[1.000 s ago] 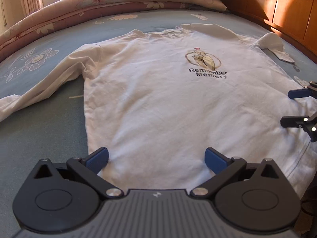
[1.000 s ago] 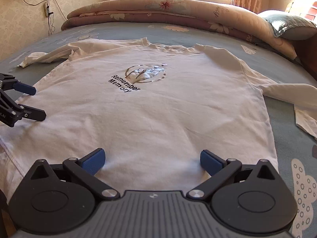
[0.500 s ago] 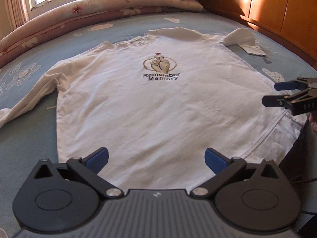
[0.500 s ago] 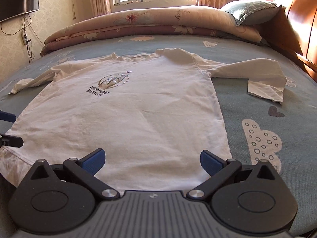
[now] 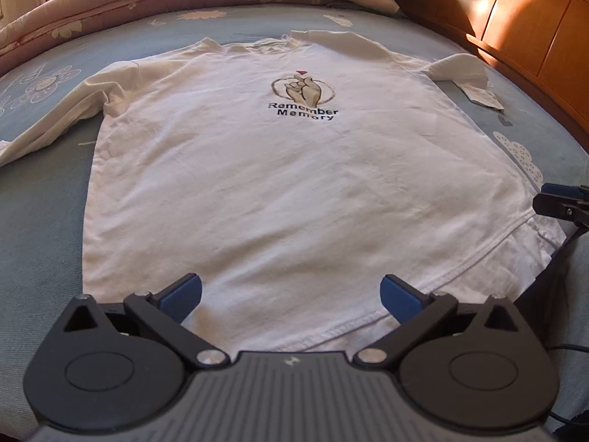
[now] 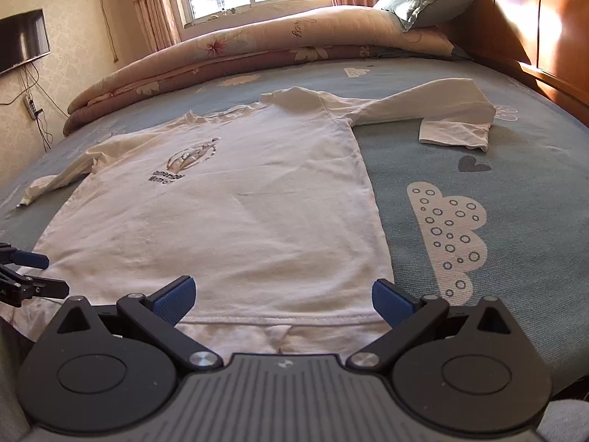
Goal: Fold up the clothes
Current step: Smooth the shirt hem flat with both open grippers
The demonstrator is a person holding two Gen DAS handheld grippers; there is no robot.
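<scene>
One white long-sleeved shirt (image 5: 294, 184) lying flat on the bed (image 6: 478, 147); left hand-held gripper (image 5: 291, 293) and right hand-held gripper (image 6: 283, 296) hovering wide at the hem (empty); advisably pinching both corners evenly.

One white long-sleeved cotton shirt (image 5: 294, 184) with two sleeves lies at centre. Two black grippers with blue pads: left gripper (image 5: 291, 293) at six o'clock, right gripper (image 6: 281, 296) likewise. One grey-green pillow (image 6: 427, 0) at one o'clock. One rolled floral quilt (image 6: 257, 51) at twelve.
</scene>
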